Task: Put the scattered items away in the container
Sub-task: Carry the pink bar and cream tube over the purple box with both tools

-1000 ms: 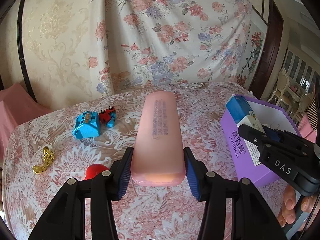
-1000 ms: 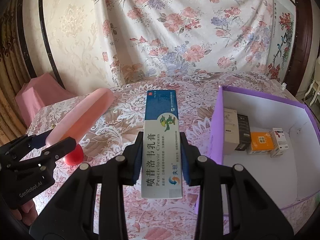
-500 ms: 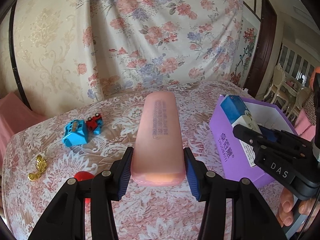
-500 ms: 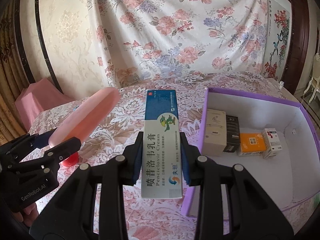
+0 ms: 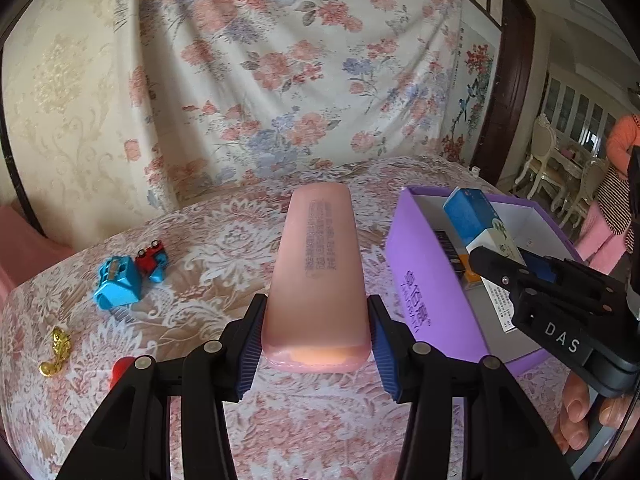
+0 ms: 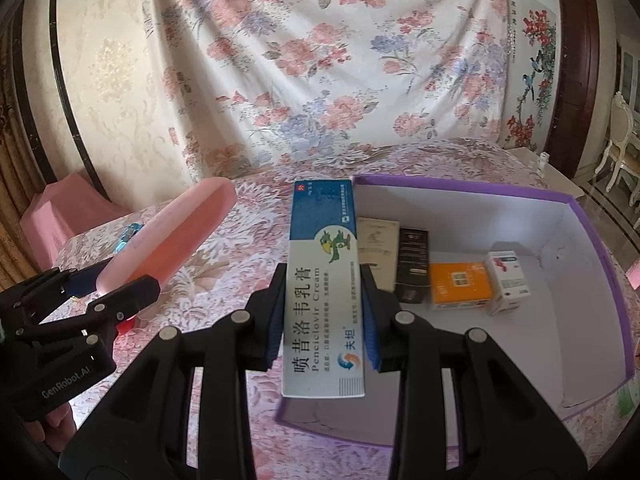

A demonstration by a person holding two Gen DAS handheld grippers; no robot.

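4 cartons [image 6: 460,286] in purple box [image 6: 600,264]

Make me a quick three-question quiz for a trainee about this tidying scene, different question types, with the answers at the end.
1. True or false: the left hand-held gripper is shut on the pink case.
2. What does the right hand-held gripper hold? A) cream box B) orange box C) blue toy truck
3. How many boxes already lie inside the purple container in the right wrist view?

Key
1. True.
2. A, the cream box. The orange box is in the container; the blue toy truck is on the tablecloth.
3. Four.
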